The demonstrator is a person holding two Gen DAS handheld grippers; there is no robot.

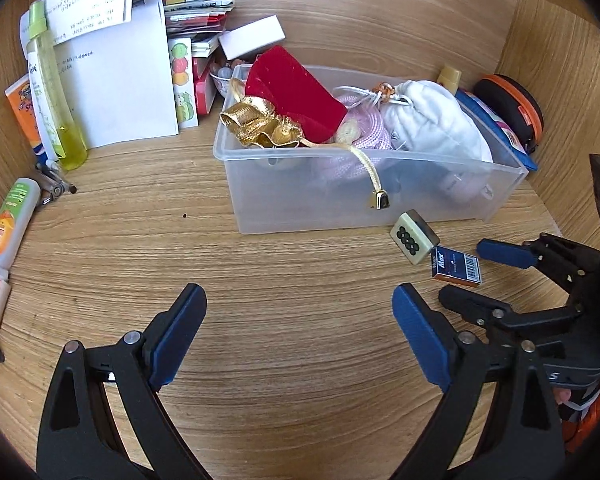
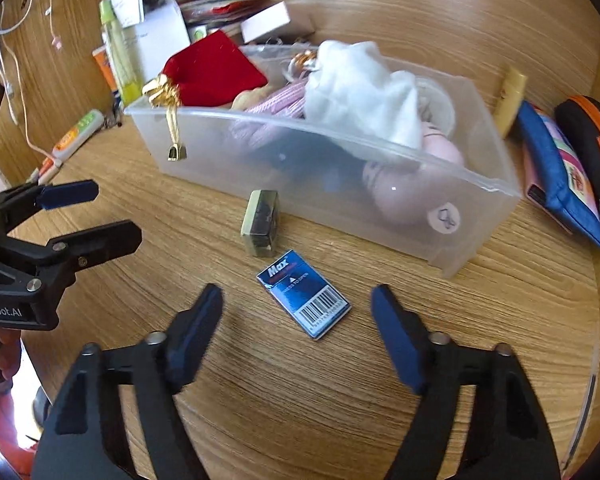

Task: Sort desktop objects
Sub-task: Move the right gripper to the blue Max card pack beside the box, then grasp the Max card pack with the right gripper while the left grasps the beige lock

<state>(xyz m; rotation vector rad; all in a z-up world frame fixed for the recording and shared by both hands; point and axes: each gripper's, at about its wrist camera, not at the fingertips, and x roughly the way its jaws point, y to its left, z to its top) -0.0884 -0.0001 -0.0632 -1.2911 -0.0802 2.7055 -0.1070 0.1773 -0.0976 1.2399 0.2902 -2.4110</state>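
While both grippers gape empty | blue box (image 2: 303,294) lies just ahead of right gripper (image 2: 296,310)

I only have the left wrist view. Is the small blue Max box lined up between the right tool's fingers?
Observer: Nearly. In the right wrist view the small blue Max box lies flat ahead of the open right tool, between its fingers, untouched.
Operator: What's printed on its top face?
Observer: A white barcode at the near end, the Max logo at the far end.
Operator: Anything low inside the clear plastic bin that I can't make out?
Observer: Through the clear plastic bin's front wall, a pink rounded item with a round label sits near the right end.
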